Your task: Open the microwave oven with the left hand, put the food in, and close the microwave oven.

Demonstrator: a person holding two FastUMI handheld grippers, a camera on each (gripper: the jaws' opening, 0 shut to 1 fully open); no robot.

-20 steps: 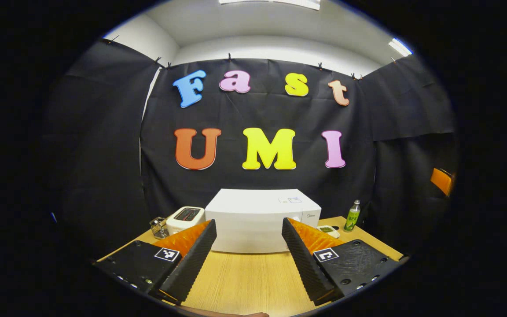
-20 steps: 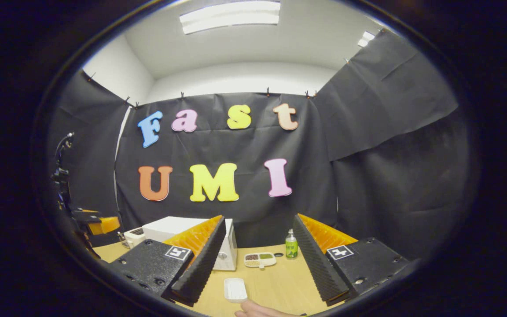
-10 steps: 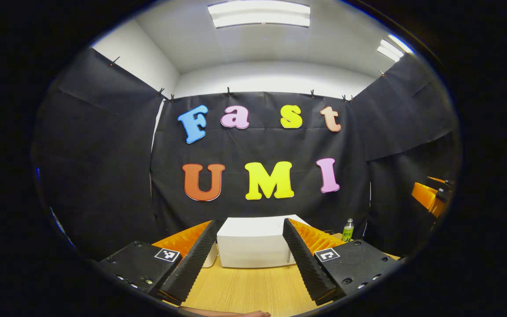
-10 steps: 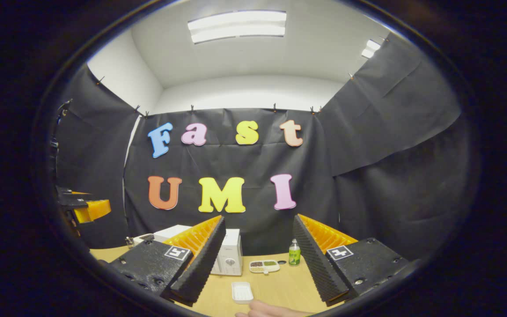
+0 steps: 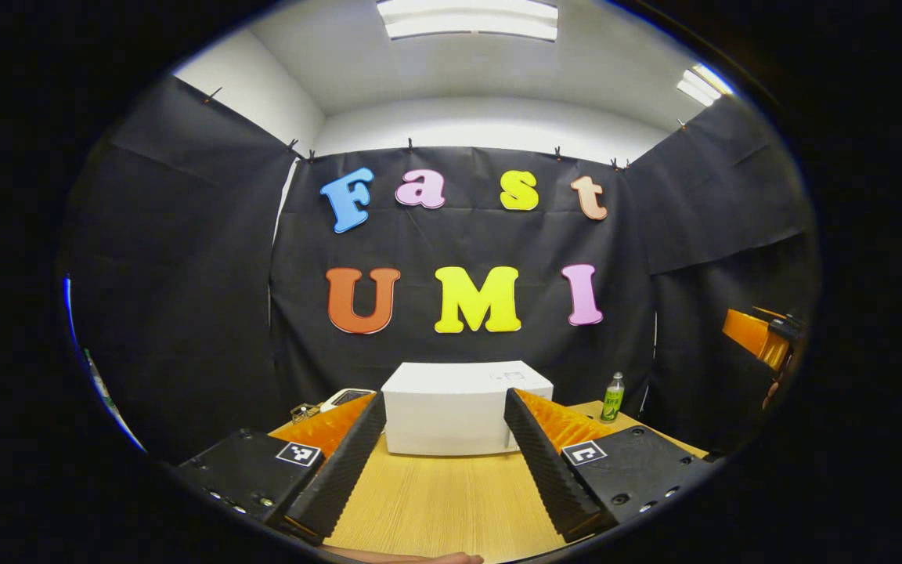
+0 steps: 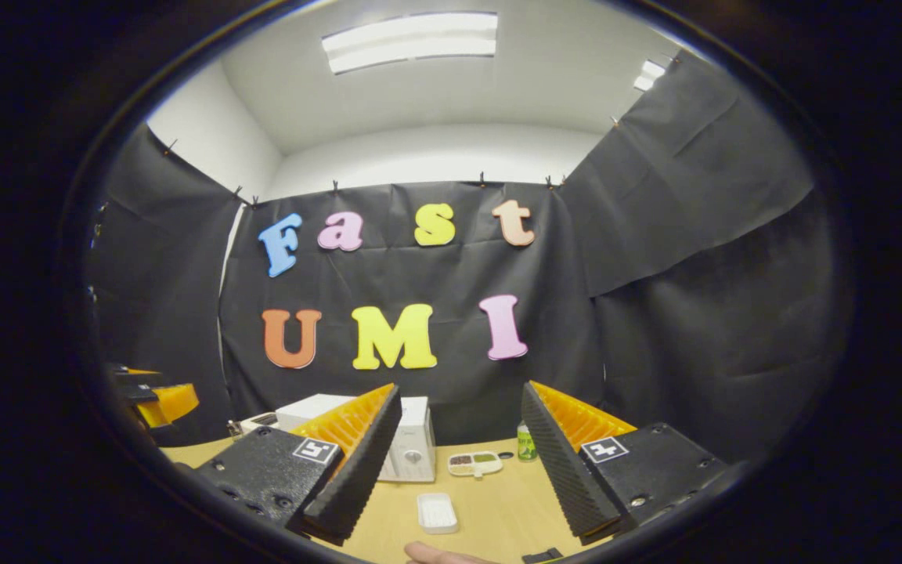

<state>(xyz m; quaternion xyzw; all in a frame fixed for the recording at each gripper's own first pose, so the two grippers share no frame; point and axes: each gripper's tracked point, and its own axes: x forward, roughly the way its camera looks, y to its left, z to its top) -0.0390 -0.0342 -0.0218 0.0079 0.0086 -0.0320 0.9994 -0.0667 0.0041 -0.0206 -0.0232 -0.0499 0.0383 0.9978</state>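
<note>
**Both grippers hovering open before the closed microwave**

In the left gripper view, a toaster (image 5: 348,397) is peeking out at the far left of the table (image 5: 443,501), just beside the microwave (image 5: 463,407), which is sitting shut at the back, framed between the fingers of the left gripper (image 5: 443,439). That gripper is hanging wide open above the table, holding nothing. A green bottle (image 5: 612,397) is standing to the right of the microwave, near the wall.

In the right gripper view, the microwave (image 6: 412,446) is showing partly behind the left finger of the right gripper (image 6: 459,439), which is also spread wide and gripping nothing. Between its fingers, a white tray (image 6: 437,512) is lying on the table nearest the camera, and the food dish (image 6: 475,463) is resting farther back, right of the microwave. The bottle (image 6: 525,442) is standing beyond it.
</note>
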